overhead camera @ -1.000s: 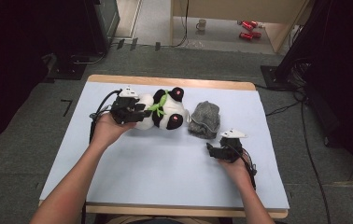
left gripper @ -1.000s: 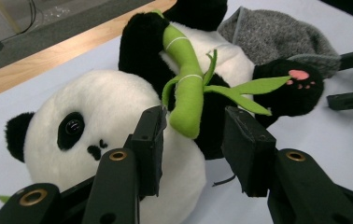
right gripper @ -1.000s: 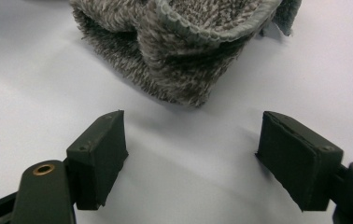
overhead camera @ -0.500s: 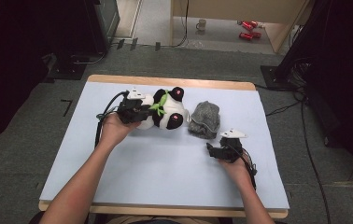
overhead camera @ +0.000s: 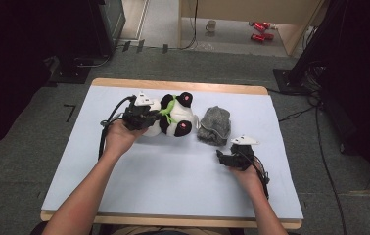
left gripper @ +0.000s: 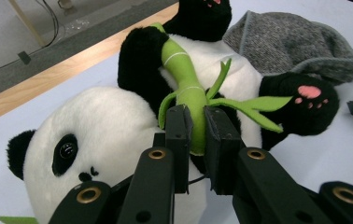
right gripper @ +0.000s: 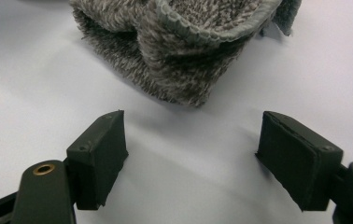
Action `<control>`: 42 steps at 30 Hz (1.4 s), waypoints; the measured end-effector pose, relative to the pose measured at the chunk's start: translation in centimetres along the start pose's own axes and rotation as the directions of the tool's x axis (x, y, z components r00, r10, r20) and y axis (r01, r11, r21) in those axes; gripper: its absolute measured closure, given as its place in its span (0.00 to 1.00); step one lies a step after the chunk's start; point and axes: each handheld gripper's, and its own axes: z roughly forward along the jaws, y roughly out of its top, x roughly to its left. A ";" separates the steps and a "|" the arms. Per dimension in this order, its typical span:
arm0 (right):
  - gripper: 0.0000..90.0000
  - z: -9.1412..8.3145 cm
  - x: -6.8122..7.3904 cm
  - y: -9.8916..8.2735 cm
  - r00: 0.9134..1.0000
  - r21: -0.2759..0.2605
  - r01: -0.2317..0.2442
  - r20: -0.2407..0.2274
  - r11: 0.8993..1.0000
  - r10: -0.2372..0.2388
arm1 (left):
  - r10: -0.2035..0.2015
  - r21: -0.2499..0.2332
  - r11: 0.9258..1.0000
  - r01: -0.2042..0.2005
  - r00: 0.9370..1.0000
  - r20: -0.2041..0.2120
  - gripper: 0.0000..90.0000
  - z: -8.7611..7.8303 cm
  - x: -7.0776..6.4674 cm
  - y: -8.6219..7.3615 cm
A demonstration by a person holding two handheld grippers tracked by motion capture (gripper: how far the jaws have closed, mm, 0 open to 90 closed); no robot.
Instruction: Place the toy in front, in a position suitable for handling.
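A black-and-white panda plush (overhead camera: 175,122) lies on its back on the pale blue table (overhead camera: 173,186), hugging a green felt bamboo stalk (left gripper: 184,74). My left gripper (overhead camera: 146,117) is at the panda's belly. Its jaws have just been closing and now pinch the lower end of the bamboo stalk, as the left gripper view (left gripper: 195,116) shows. A grey knit hat (overhead camera: 215,125) lies crumpled just right of the panda. My right gripper (overhead camera: 227,156) rests low on the table a little short of the hat (right gripper: 184,46), open (right gripper: 193,140), with bare table between its pads.
The table's wooden far edge (overhead camera: 173,85) runs behind the panda. Beyond it the floor holds cables, a mug (overhead camera: 211,24) and red items (overhead camera: 259,29). Dark equipment stands at both sides of the room.
My left hand has shifted slightly right onto the panda's front, and its jaws have come together on the bamboo stalk. The right hand has stayed where it was.
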 end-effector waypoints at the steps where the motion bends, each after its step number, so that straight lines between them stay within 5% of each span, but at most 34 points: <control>1: 0.26 0.0 0.0 0.0 1.000 -0.001 0.000 0.001 1.000 0.000 | 0.010 -0.003 1.000 -0.010 1.000 0.001 0.91 -0.6 -0.5 0.0; 14: 0.26 0.0 -0.1 0.0 1.000 0.001 -0.001 -0.003 1.000 0.001 | 0.008 -0.027 1.000 -0.006 0.998 0.056 0.91 -3.8 -3.6 -0.8; 24: 0.31 -0.2 -0.5 0.3 0.999 0.011 -0.038 -0.016 0.999 0.038 | -0.021 -0.016 1.000 0.024 0.990 0.143 0.91 -5.8 -6.9 -2.2; 33: 0.31 -0.9 -1.0 1.3 0.995 -0.031 -0.094 -0.027 0.995 0.093 | -0.039 -0.042 0.998 0.046 0.988 0.147 0.86 -5.7 -6.7 -3.1; 42: 0.26 -0.8 -0.7 3.6 0.992 -0.048 -0.121 -0.038 0.991 0.120 | -0.067 -0.055 0.995 0.079 0.980 0.188 0.61 -6.0 -6.0 -3.3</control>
